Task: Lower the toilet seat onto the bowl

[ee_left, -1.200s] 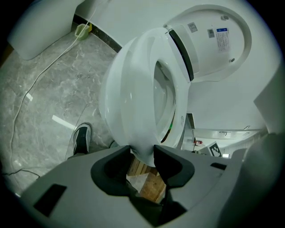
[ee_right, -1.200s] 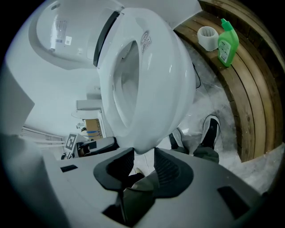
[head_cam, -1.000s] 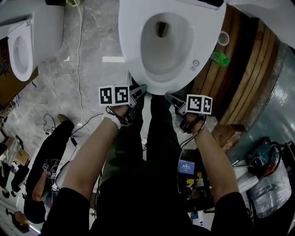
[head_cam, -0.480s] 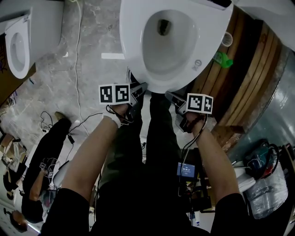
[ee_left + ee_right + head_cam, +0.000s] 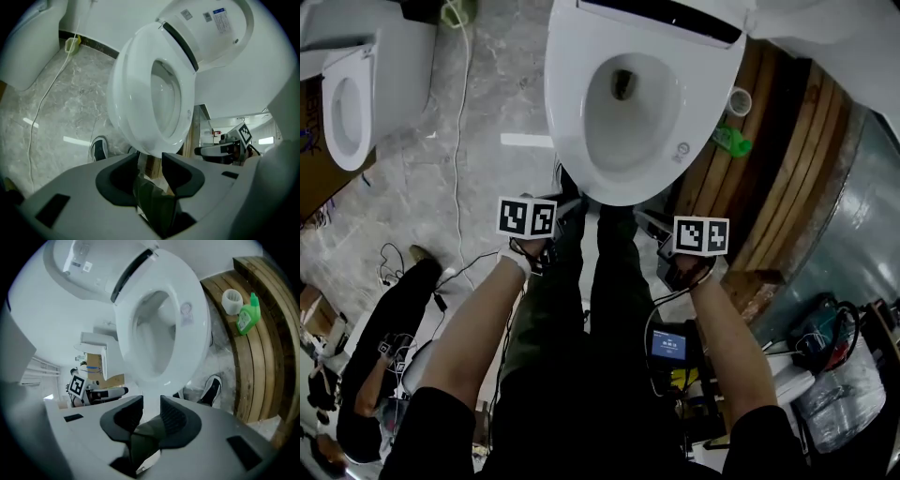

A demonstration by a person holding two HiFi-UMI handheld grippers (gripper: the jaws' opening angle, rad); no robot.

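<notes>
grey marble floor (image 5: 492, 89) under white toilet (image 5: 570, 103)

bare floor (image 5: 487, 103) left of toilet (image 5: 567, 103), wooden ledge (image 5: 787, 159) seemingly close right

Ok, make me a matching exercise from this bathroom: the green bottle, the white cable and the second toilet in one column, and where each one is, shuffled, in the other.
Things:
1. green bottle
2. white cable
3. second toilet

Places:
A. at the head view's left edge
B. on the wooden boards right of the near toilet
C. trailing across the marble floor between the two toilets

Pairs: 1-B, 2-C, 3-A.
</notes>
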